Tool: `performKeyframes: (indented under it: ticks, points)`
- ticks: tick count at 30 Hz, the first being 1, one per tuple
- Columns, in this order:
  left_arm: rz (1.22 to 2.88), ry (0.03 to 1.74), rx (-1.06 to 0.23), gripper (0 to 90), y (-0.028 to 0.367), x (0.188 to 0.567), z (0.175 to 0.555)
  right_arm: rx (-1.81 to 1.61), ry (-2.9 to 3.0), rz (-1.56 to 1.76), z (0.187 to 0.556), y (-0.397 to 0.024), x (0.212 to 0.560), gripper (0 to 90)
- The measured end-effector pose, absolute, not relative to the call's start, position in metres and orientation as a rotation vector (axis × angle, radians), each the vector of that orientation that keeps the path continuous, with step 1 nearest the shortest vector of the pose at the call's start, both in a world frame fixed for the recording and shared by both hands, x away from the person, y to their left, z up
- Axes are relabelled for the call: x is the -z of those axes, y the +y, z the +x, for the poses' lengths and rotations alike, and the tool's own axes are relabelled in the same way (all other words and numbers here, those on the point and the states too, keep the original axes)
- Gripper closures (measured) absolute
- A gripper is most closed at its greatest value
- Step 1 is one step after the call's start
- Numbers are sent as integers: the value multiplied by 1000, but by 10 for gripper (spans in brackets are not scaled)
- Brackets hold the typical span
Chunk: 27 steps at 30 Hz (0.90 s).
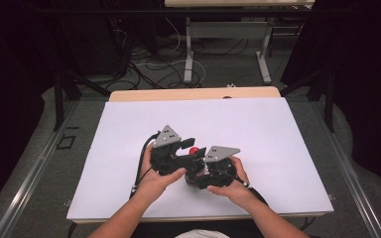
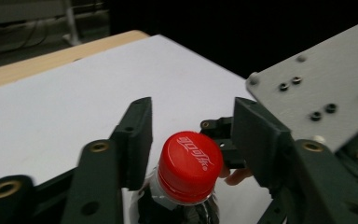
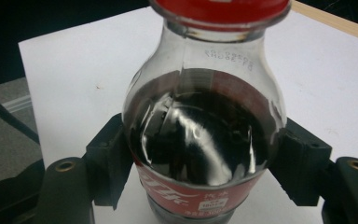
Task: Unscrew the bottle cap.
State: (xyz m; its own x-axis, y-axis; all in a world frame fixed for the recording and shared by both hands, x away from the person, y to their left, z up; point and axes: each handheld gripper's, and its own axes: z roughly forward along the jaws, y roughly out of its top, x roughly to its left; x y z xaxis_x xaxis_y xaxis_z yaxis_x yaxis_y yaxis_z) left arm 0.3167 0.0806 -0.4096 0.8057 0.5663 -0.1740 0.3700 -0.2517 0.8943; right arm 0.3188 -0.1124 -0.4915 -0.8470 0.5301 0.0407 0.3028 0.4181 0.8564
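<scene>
Right gripper (image 3: 200,158) clamps bottle (image 3: 200,140) steady; left gripper (image 2: 191,140) jaws part-open, straddling red cap (image 2: 190,167), untouching, at bottle's 12 o'clock.

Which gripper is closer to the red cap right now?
Left. The left gripper has its jaws either side of the red cap; the right gripper clamps the bottle lower down.

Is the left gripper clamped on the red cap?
No, the left gripper has a gap between its pads and the red cap.
</scene>
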Motion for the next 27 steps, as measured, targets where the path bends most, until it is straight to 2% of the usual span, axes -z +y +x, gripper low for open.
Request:
performKeyframes:
  ticks: [7,10,20,27]
  points:
    - [1959,530,-84,500,98,408,334,-1425,2457,694,318,-112,490,296]
    - [1950,506,-43,506,101,411,337,-1421,2477,687,317,-112,489,296]
    - [1942,470,-21,535,97,418,340,-1428,2478,648,315,-108,491,296]
    - [1975,474,-66,607,87,421,334,-1424,2485,645,316,-107,492,297]
